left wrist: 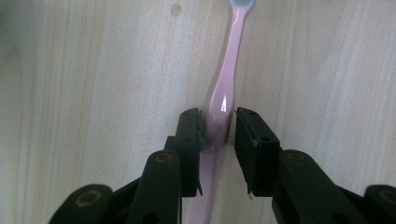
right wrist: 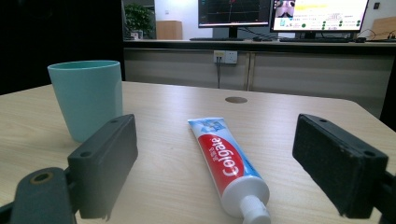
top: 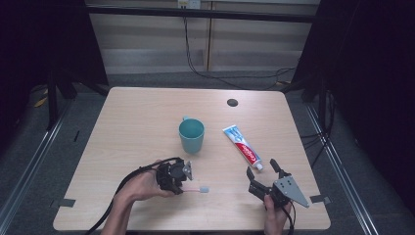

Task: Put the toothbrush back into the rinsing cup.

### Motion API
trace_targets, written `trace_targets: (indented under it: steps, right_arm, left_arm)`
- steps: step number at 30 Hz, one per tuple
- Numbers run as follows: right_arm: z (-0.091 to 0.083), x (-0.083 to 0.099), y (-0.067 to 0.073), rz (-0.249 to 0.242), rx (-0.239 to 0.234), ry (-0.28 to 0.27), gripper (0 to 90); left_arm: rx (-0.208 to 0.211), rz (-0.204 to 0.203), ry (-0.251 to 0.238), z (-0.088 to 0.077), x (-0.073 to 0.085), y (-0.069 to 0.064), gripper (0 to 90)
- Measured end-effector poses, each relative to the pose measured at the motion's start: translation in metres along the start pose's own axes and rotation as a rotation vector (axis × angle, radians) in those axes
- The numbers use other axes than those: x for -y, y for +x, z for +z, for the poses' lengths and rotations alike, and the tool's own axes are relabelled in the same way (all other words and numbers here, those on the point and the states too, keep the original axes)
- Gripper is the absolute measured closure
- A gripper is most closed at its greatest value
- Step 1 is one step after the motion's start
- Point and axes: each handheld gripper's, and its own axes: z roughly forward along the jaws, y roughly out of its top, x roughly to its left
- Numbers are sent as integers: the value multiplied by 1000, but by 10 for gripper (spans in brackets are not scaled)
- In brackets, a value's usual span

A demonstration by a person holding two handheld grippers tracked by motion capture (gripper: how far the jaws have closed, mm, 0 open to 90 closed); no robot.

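Observation:
A pink toothbrush (top: pixel 195 189) (left wrist: pixel 229 70) lies flat on the wooden table (top: pixel 137 112), its pale bristle head pointing right. My left gripper (top: pixel 183 189) (left wrist: pixel 218 114) points down over its handle, one pad on each side with only slim gaps, and the brush still rests on the table. My right gripper (top: pixel 261 167) (right wrist: pixel 219 135) is held low near the front right, open and wide, with nothing between the jaws. It faces the cap end of a red, white and blue toothpaste tube (top: pixel 242 146) (right wrist: pixel 226 163). A teal cup (top: pixel 191 134) (right wrist: pixel 86 98) stands upright at mid-table.
A round cable hole (top: pixel 232 102) sits in the table's far right part. Black cables trail from both grippers off the front edge. Dark frames flank the table, and desks with monitors (right wrist: pixel 233 11) stand beyond it.

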Motion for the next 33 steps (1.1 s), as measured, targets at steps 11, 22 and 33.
trace_targets:
  steps: [11,22,33]
  right_arm:
    - [0,0,0,2,3,-1,133]
    - [0,0,0,0,6,-2,133]
    - [0,0,0,2,6,0,133]
  left_arm:
    - [36,3,15,0,-2,2,776]
    - [51,-54,-16,0,2,5,786]
    - [50,-95,-48,-1,6,7,789]
